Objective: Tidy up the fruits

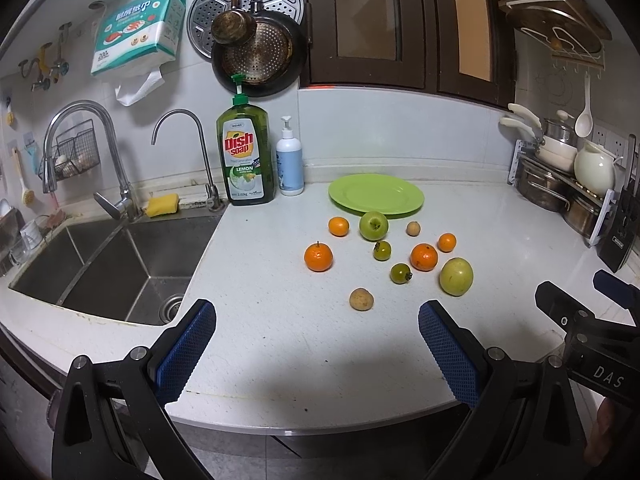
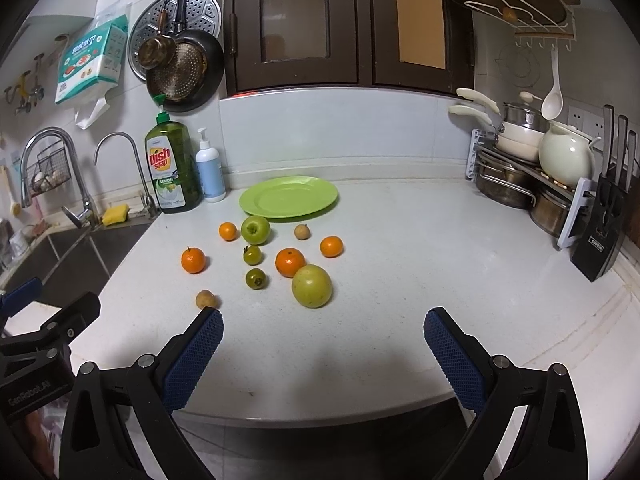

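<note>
Green plate [image 2: 288, 197] empty; both tongs [image 1: 316, 344] [image 2: 322, 344] agape. Grab nearest brown fruit [image 2: 206, 299] squarely, gentle squeeze.

a green plate [image 2: 288, 198] is seen lying flat and bare near the back of the counter. ten fruits are scattered loose just in front of it: a green apple [image 2: 255, 230] nearest the rim, four oranges [image 2: 290, 262], two small dark-green tomatoes [image 2: 255, 278] with stems, two small tan fruits [image 2: 206, 299], and a large yellow-green fruit [image 2: 311, 285] at the front right. none is stacked or touching the plate.
</note>
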{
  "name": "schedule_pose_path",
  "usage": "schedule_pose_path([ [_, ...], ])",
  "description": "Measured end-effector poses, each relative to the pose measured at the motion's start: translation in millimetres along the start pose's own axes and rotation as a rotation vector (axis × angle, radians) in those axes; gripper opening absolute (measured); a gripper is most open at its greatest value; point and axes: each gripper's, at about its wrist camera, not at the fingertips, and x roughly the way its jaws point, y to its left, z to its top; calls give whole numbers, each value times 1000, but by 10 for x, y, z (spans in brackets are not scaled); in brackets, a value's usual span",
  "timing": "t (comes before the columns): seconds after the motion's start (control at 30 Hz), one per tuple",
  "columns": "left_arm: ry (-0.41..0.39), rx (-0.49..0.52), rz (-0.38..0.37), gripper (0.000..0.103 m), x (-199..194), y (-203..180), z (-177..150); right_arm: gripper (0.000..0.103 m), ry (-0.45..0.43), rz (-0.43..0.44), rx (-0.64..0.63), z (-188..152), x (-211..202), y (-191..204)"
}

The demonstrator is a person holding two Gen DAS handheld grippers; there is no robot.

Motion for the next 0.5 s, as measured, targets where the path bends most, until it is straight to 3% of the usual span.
schedule_pose_path([
  [0.5, 5, 0, -5, 103, 32, 6, 2, 102, 4, 0, 0, -4, 23, 35],
])
